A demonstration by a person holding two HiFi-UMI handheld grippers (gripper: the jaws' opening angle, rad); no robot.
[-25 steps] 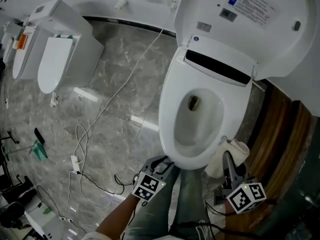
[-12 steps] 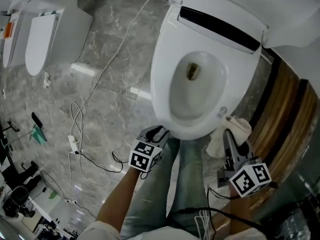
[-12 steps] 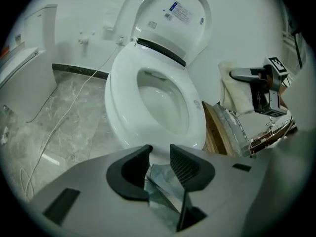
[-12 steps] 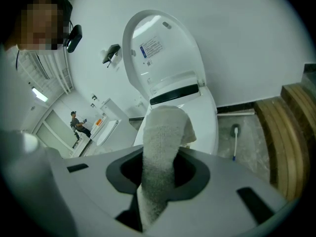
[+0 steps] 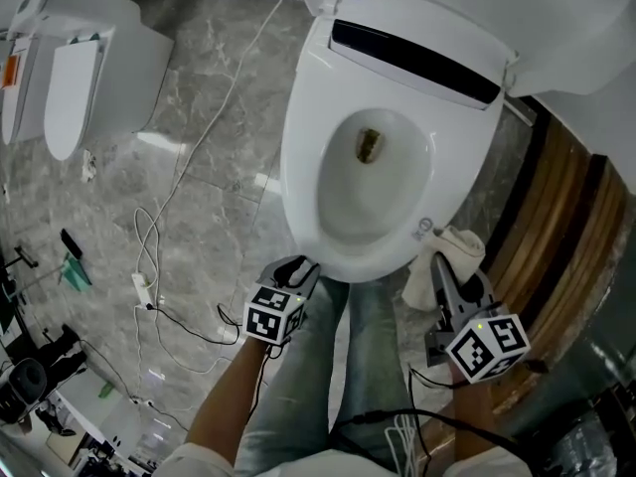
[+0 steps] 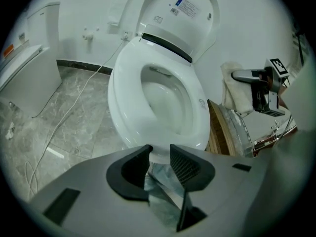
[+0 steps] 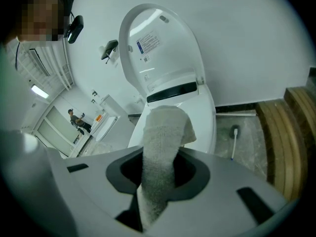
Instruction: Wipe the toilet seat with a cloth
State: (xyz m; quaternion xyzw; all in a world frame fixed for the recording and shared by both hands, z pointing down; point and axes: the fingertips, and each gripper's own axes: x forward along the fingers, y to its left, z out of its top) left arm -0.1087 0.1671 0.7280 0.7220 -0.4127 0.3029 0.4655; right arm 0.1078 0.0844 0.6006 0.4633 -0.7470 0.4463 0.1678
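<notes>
1. Denim covers the person's legs [image 5: 348, 366], the nearest thing under the head camera, directly in front of the toilet.
2. Left gripper [image 6: 160, 153] points down towards the front rim of the toilet. Its dark ribbed jaws stand apart with nothing between the pads, and only denim shows through the gap.
3. Right gripper [image 7: 159, 169] is clamped on the cloth [image 7: 163, 137], a pale terry towel that stands up out of the jaws and folds over at its top.
4. From the head view, the cloth sits just beside the front right edge of the toilet seat [image 5: 298, 182], on the person's right. Whether it touches the seat cannot be told.
5. White and glossy, the seat lies down on the bowl [image 5: 368, 207], which has a dark spot at its drain.
6. Behind the seat the lid [image 6: 190, 14] stands raised, with a blue label on its inner face.
7. Grey marbled floor [image 5: 199, 87] spreads to the left, with a white cable [image 5: 204, 152] trailing across it. A wooden step [image 5: 556, 217] runs along the toilet's right side.
8. Farthest left, well apart, a second toilet [image 5: 75, 78] stands with its lid down.
</notes>
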